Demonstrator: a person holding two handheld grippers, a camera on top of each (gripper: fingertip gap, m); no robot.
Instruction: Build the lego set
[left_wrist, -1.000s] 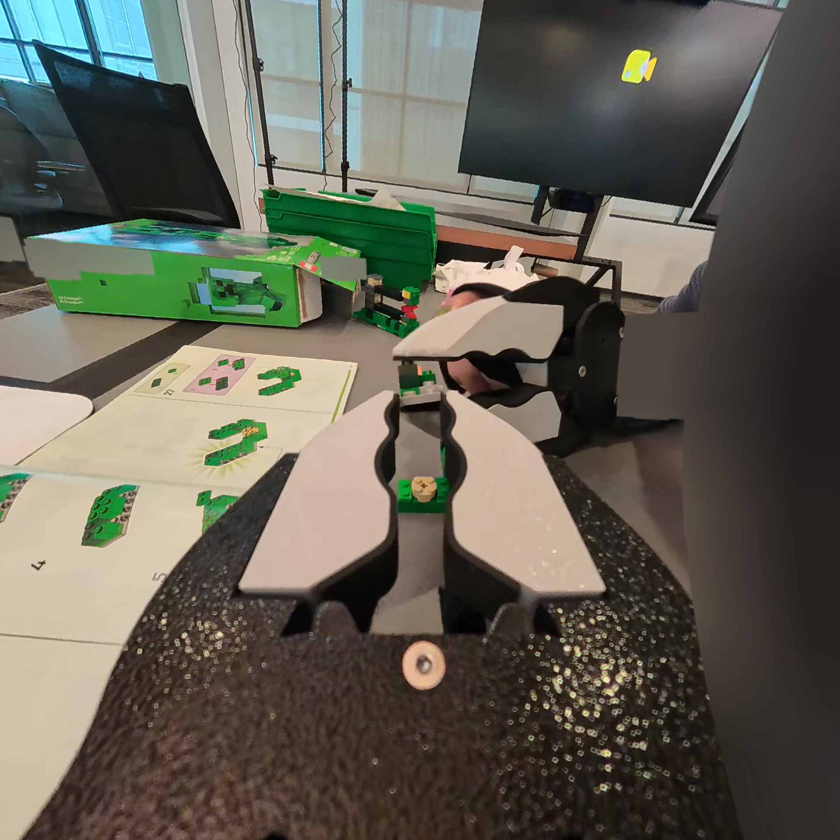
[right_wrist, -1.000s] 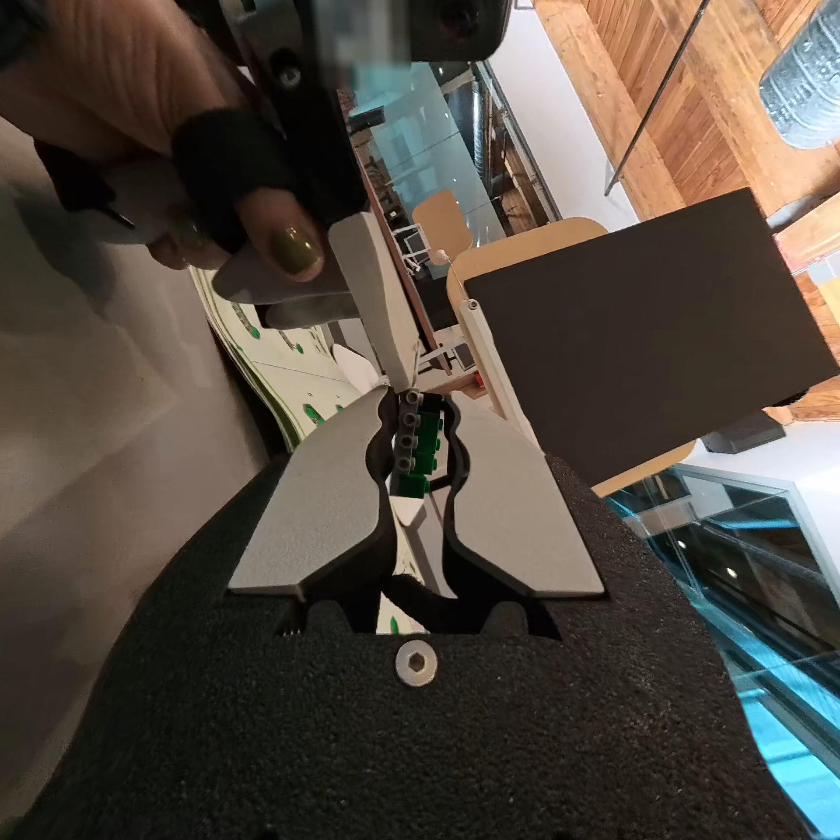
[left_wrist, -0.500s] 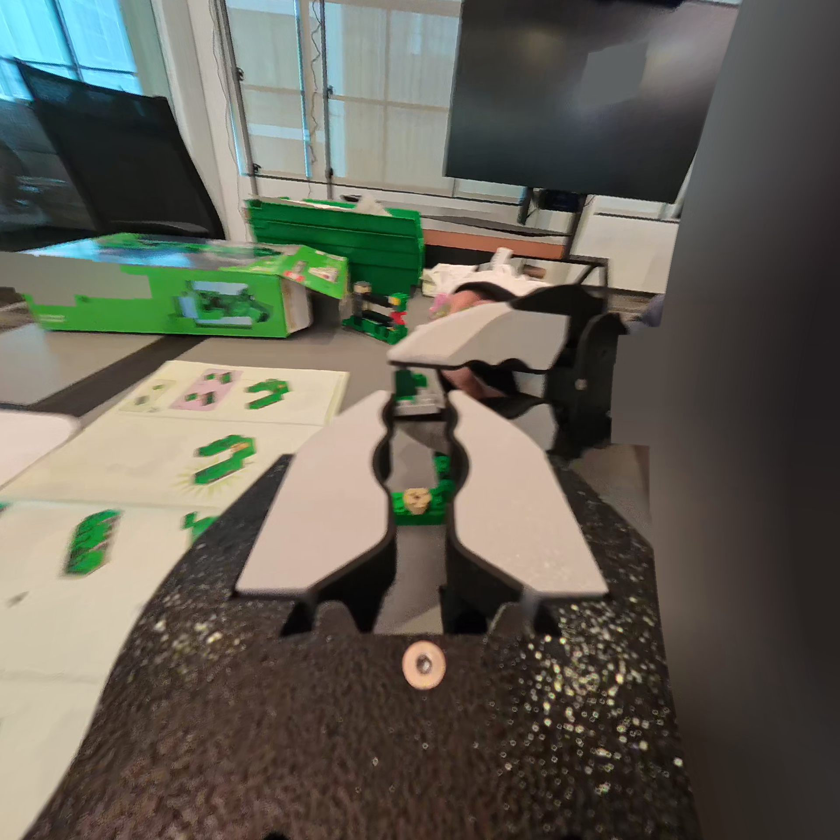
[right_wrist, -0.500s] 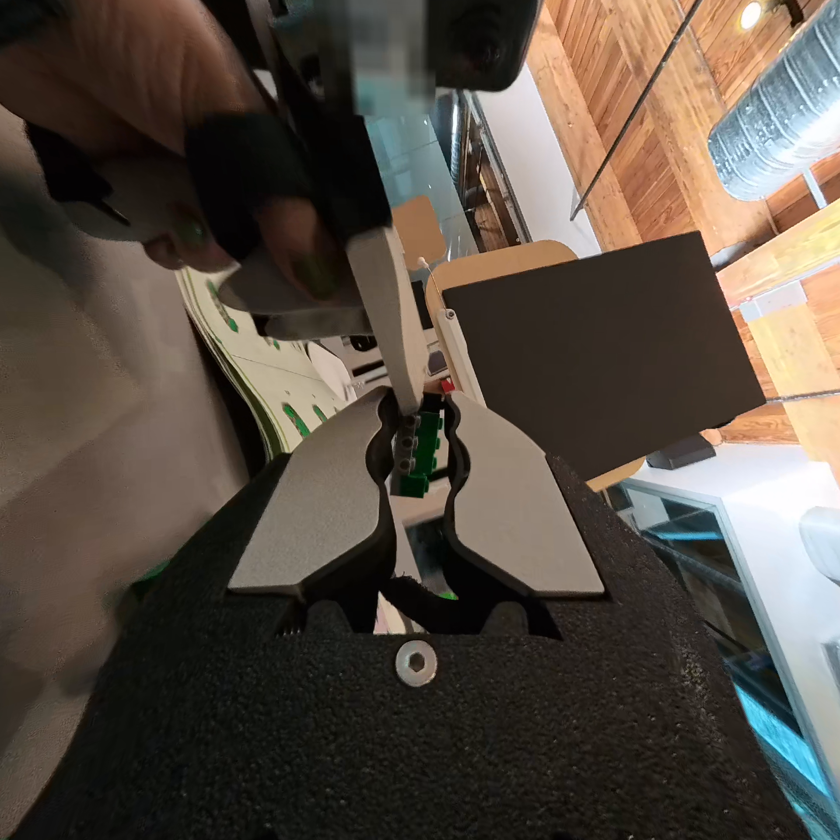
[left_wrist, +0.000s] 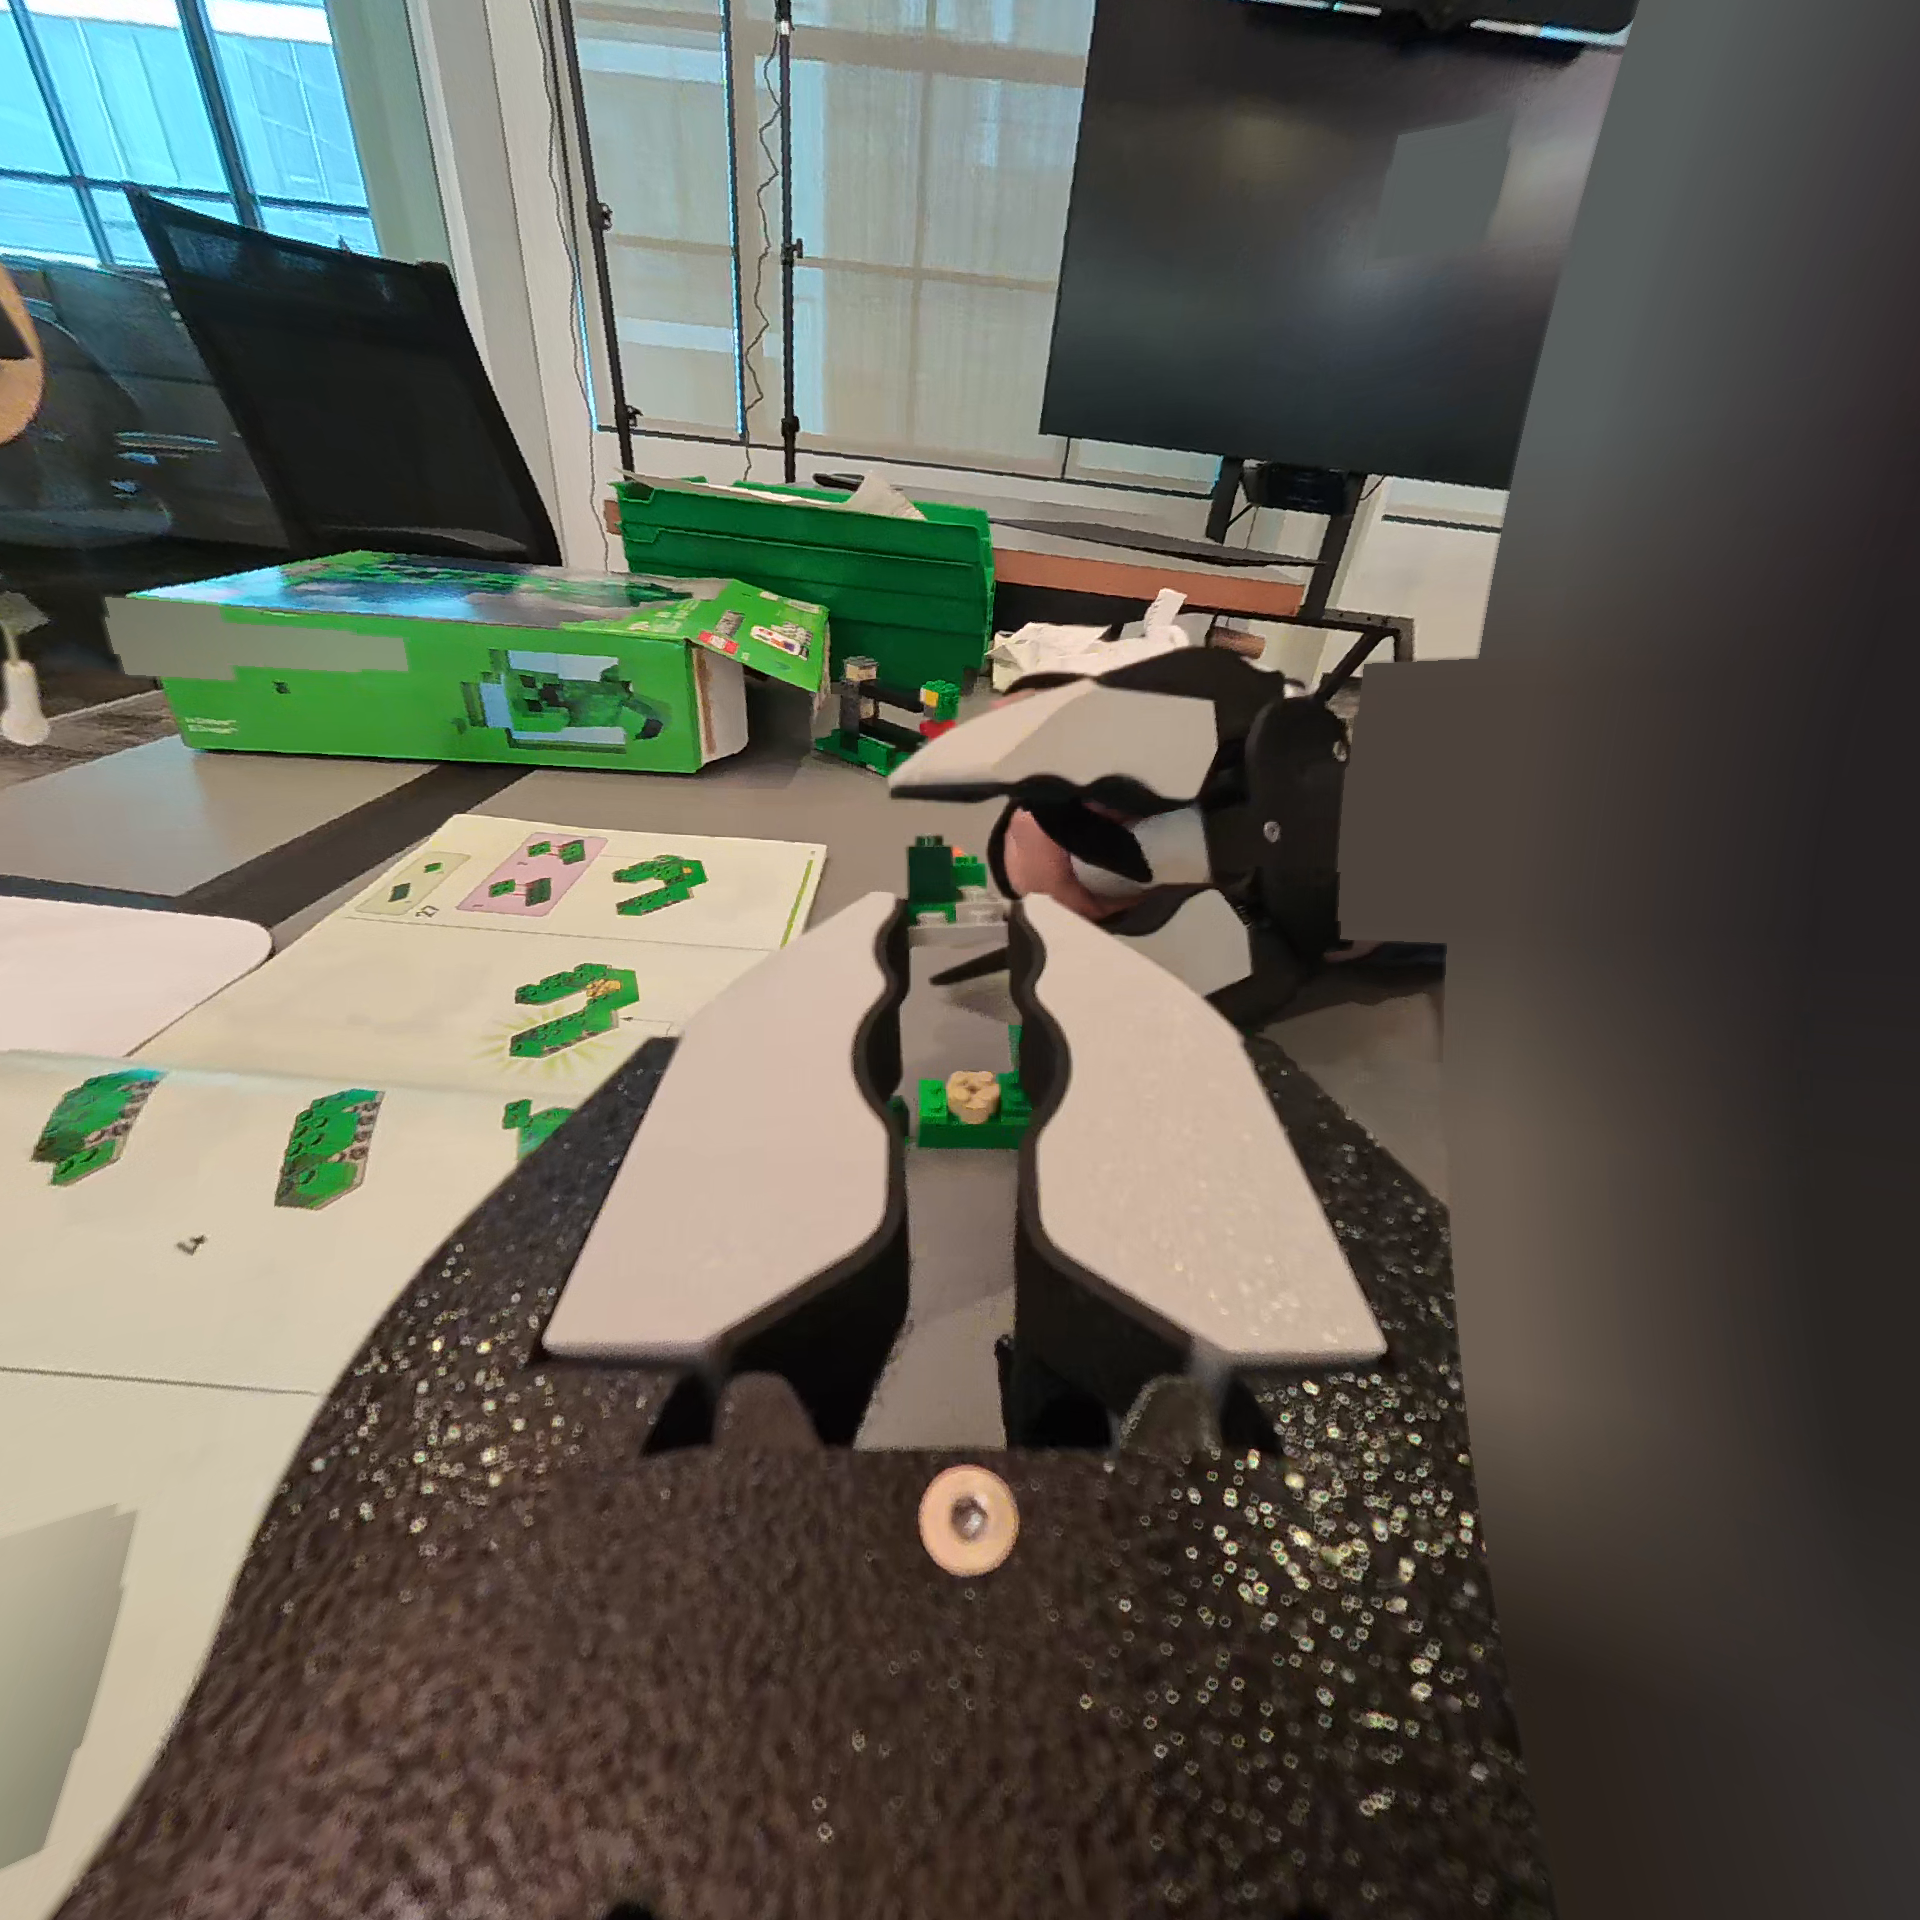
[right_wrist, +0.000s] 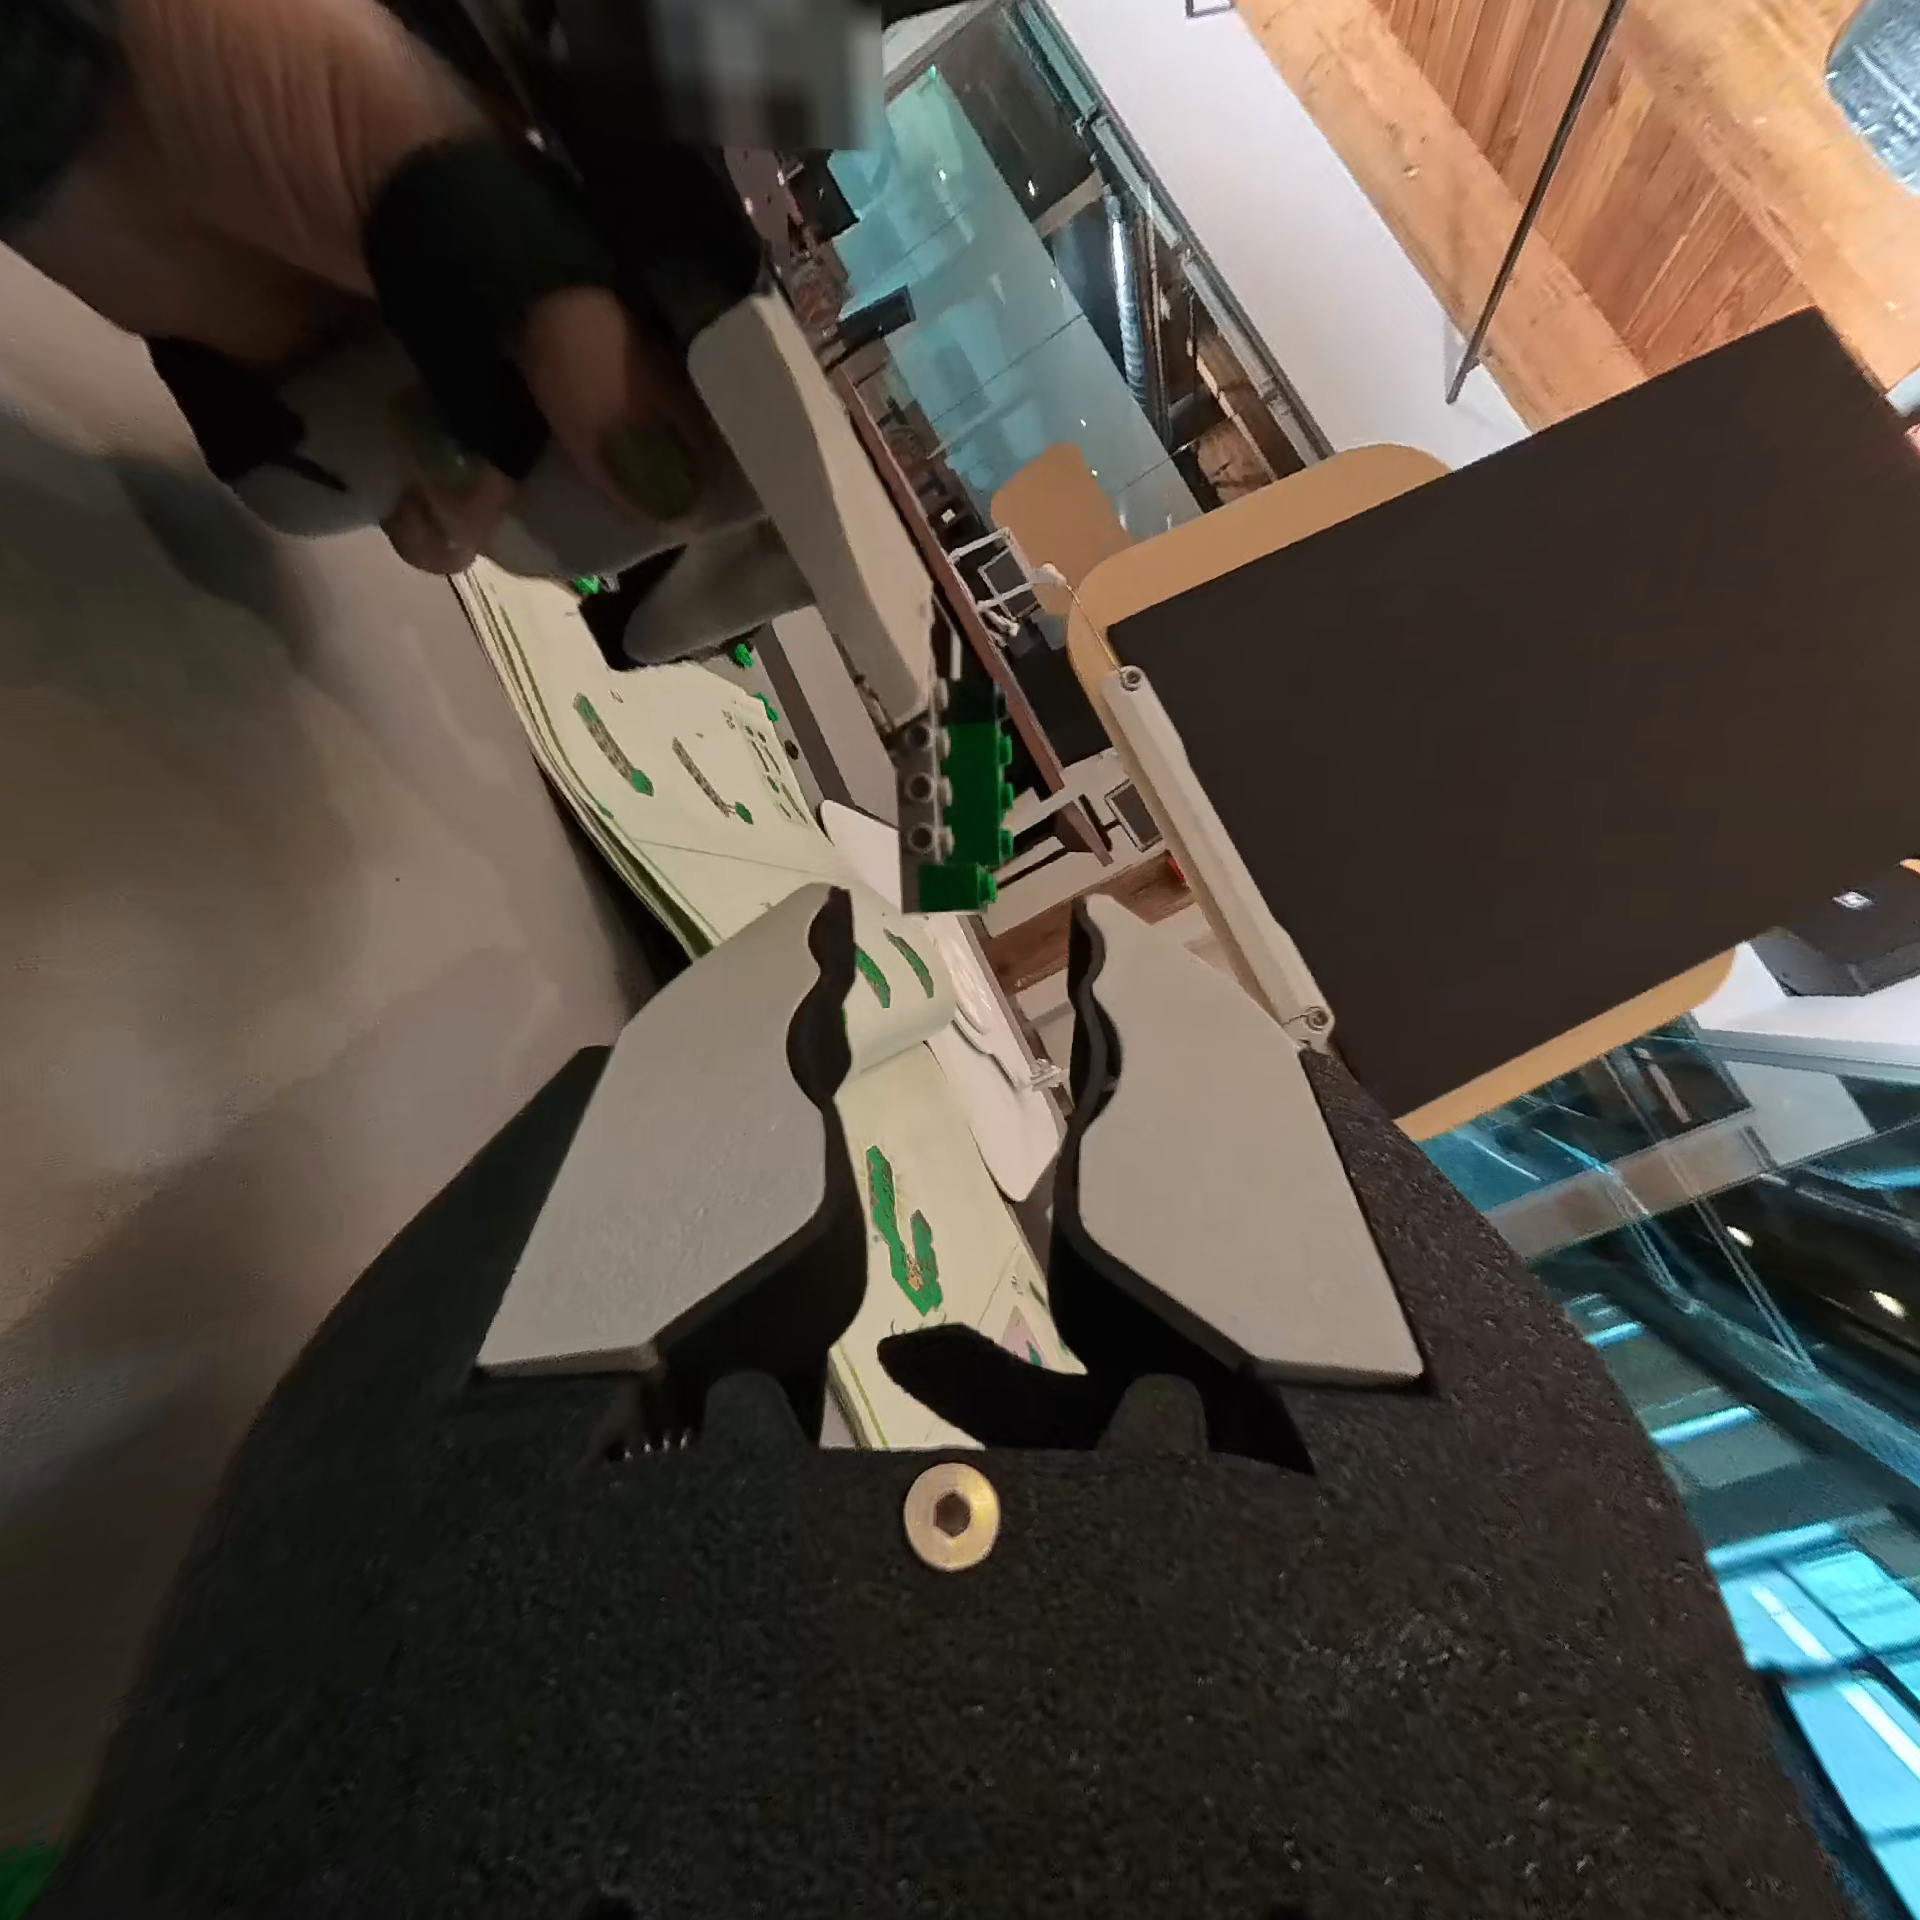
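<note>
Left gripper (left_wrist: 954, 914) clamps the grey-and-green lego piece (right_wrist: 954, 805) at its tips; the contact is largely hidden. Right gripper (right_wrist: 956, 920) released, fingers spread just below the piece. Another green assembly (left_wrist: 971, 1112) on the table (left_wrist: 644, 790), partly occluded.

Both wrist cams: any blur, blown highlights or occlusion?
Left wrist view: windows washed out by backlight, a dark defocused mass covers the right side. Right wrist view: hand motion-blurred, lego assembly fairly sharp.
</note>
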